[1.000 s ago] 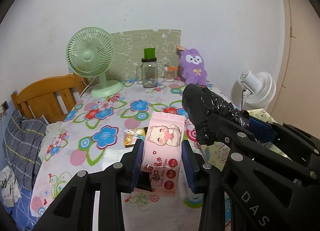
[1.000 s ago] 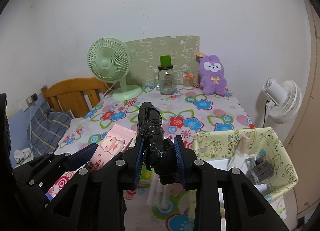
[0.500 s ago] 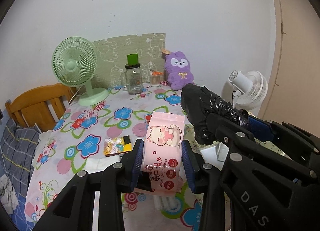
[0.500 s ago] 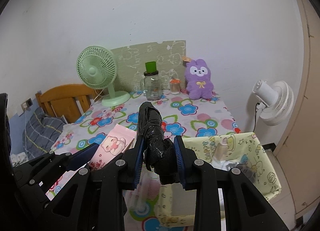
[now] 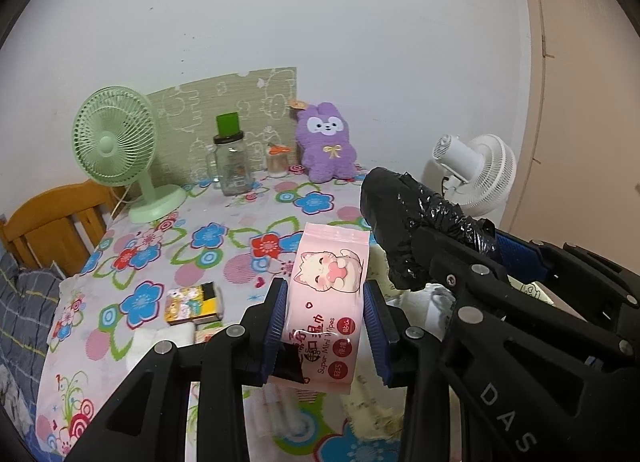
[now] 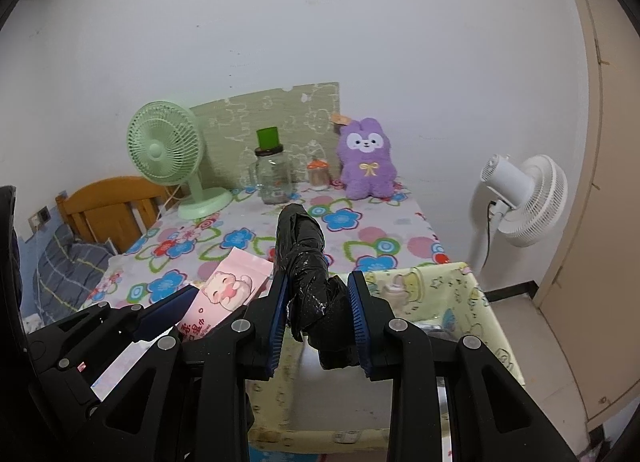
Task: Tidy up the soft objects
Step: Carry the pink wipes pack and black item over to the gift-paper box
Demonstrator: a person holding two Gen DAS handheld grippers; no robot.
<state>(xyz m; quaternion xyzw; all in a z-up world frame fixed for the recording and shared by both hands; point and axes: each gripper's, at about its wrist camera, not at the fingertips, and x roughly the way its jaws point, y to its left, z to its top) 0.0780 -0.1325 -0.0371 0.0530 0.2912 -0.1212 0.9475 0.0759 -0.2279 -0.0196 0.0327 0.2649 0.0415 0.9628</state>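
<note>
Our left gripper (image 5: pixel 325 312) is clamped on a pink pack of wipes (image 5: pixel 328 304), which stands upright between the blue pads (image 5: pixel 276 320), both pressing its sides. The pack is held up in the air above the near edge of the table (image 5: pixel 224 246) with the flowered cloth. Just beside it, our right gripper (image 6: pixel 318 312) is closed on a crumpled black plastic bag (image 6: pixel 308 274); the bag bulges up past the fingertips and hangs a little below them. The two tools sit close together, side by side, not touching as far as we can tell.

Below and beyond the right gripper is a yellow fabric bin (image 6: pixel 476 314) with a cartoon print, standing against the table's right side. Inside we can see a baby bottle (image 6: pixel 394 286) and some grey things too hidden to name. On the table lie a small yellow box (image 5: pixel 194 302) and white folded cloth (image 5: pixel 160 342) near the front; a purple plush rabbit (image 5: pixel 326 148) sits at the back.
</note>
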